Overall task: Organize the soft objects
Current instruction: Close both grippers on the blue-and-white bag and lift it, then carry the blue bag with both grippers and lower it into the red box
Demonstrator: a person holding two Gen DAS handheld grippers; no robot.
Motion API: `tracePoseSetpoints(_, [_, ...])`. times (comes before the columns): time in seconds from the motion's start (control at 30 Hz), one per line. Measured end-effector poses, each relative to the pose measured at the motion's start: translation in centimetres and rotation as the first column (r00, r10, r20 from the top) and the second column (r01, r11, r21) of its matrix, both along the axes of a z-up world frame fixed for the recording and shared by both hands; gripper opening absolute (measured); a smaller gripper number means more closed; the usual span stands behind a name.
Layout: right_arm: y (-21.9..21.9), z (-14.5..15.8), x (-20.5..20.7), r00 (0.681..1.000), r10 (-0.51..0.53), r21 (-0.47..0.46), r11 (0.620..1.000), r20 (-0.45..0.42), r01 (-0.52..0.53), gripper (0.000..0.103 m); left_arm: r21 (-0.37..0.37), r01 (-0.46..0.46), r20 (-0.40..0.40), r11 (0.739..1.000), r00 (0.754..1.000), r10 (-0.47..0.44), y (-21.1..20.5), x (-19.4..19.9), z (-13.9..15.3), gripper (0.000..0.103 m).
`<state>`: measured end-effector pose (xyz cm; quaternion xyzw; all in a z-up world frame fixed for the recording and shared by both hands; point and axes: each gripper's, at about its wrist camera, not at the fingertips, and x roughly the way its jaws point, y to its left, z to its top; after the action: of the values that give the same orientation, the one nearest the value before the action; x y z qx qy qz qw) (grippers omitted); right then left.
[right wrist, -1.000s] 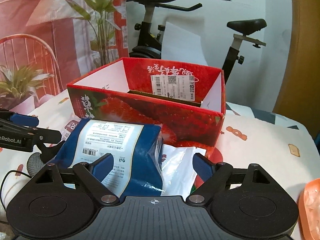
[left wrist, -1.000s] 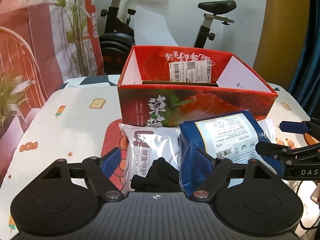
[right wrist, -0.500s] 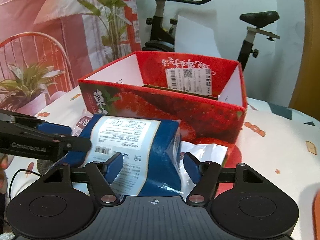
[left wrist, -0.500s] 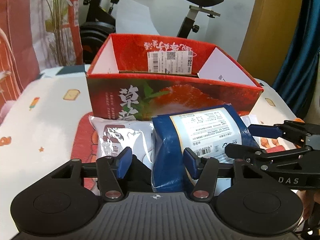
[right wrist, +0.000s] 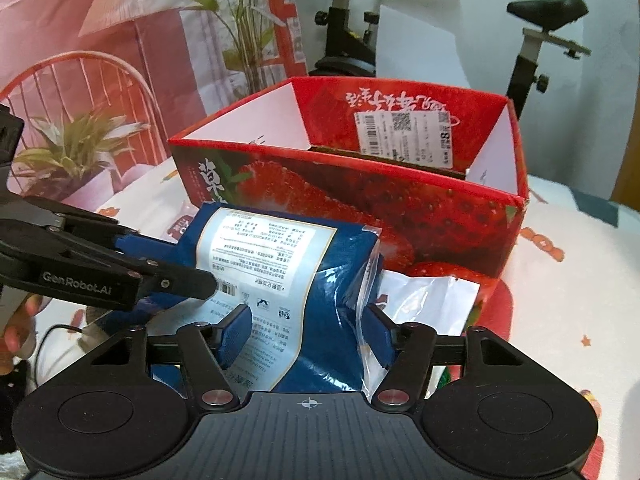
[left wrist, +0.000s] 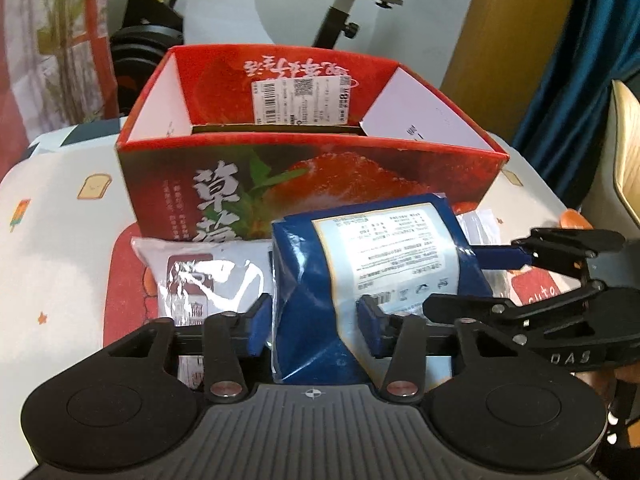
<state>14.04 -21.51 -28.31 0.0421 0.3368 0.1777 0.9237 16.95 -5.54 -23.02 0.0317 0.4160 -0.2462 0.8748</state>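
Blue bag [left wrist: 372,280] is pinched between the fingers of the left gripper [left wrist: 312,322] and, at its other side, by the right gripper [right wrist: 308,330]. It is held just in front of the red box [left wrist: 312,176], beside a white packet [left wrist: 208,280].

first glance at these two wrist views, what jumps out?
The blue package dominates the foreground: both the left tool and the right tool are clamped on it at once, each from its own side. Right behind it stands the open red strawberry box, its inside showing only a shipping label. A white packet lies left of the blue package, against the box front.
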Motion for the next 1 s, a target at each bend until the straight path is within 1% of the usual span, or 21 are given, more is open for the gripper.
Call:
tracePoseSetpoints(0.03, [-0.1, 0.3, 0.2, 1.0, 0.008, 0.009, 1.0, -0.006, -0.008, 0.046, 0.007, 0.013, 0.005, 1.0, 1.0, -0.013, -0.1, 0.1, 0.1, 0.036])
tracePoseSetpoints(0.07, [-0.2, 0.8, 0.2, 1.0, 0.013, 0.01, 1.0, -0.001, -0.013, 0.04, 0.016, 0.023, 0.006, 1.0, 1.0, -0.023, -0.2, 0.1, 0.3, 0.036])
tracePoseSetpoints(0.17, [-0.4, 2.8, 0.0, 0.998, 0.032, 0.015, 0.999, 0.048, -0.033, 0.04, 0.025, 0.029, 0.024, 0.999, 0.999, -0.029, -0.1, 0.0, 1.8, 0.036])
tracePoseSetpoints(0.23, [-0.7, 4.6, 0.2, 0.996, 0.05, 0.034, 0.998, 0.079, -0.053, 0.04, 0.009, 0.033, 0.057, 0.999, 0.998, -0.034, 0.4, 0.0, 3.4, 0.036])
tracePoseSetpoints(0.3, [-1.0, 6.2, 0.6, 0.992, 0.065, 0.027, 0.997, 0.11, -0.068, 0.04, 0.004, 0.036, 0.09, 0.999, 0.995, -0.036, 0.8, 0.3, 5.0, 0.036])
tracePoseSetpoints(0.5, [-0.7, 11.0, 2.6, 0.97, 0.134, -0.076, 0.99, 0.201, -0.121, 0.039, 0.008, 0.042, 0.19, 0.999, 0.981, -0.043, 1.0, 1.5, 9.3, 0.036])
tracePoseSetpoints(0.57, [-0.4, 12.4, 3.6, 0.959, 0.163, -0.127, 0.982, 0.23, -0.137, 0.039, 0.013, 0.035, 0.217, 0.999, 0.976, -0.037, 0.9, 2.3, 10.3, 0.036])
tracePoseSetpoints(0.67, [-0.2, 13.8, 5.3, 0.95, 0.188, -0.184, 0.972, 0.249, -0.144, 0.039, 0.008, 0.022, 0.243, 1.0, 0.97, -0.024, 0.7, 3.9, 11.7, 0.036])
tracePoseSetpoints(0.73, [-0.1, 14.4, 6.6, 0.943, 0.202, -0.232, 0.962, 0.263, -0.141, 0.039, 0.004, 0.015, 0.257, 1.0, 0.966, -0.016, 0.4, 5.1, 12.4, 0.036])
tracePoseSetpoints(0.8, [0.1, 14.6, 7.9, 0.934, 0.214, -0.285, 0.95, 0.287, -0.13, 0.039, 0.016, 0.009, 0.287, 1.0, 0.958, -0.014, -0.3, 6.3, 12.8, 0.036])
tracePoseSetpoints(0.9, [0.6, 14.2, 9.6, 0.919, 0.223, -0.366, 0.926, 0.325, -0.095, 0.039, 0.039, -0.003, 0.35, 0.999, 0.937, -0.011, -1.3, 8.2, 13.3, 0.036])
tracePoseSetpoints(1.0, [1.2, 13.1, 11.4, 0.907, 0.217, -0.423, 0.905, 0.361, -0.048, 0.038, 0.047, -0.014, 0.373, 0.999, 0.928, -0.005, -2.3, 10.2, 13.2, 0.036])
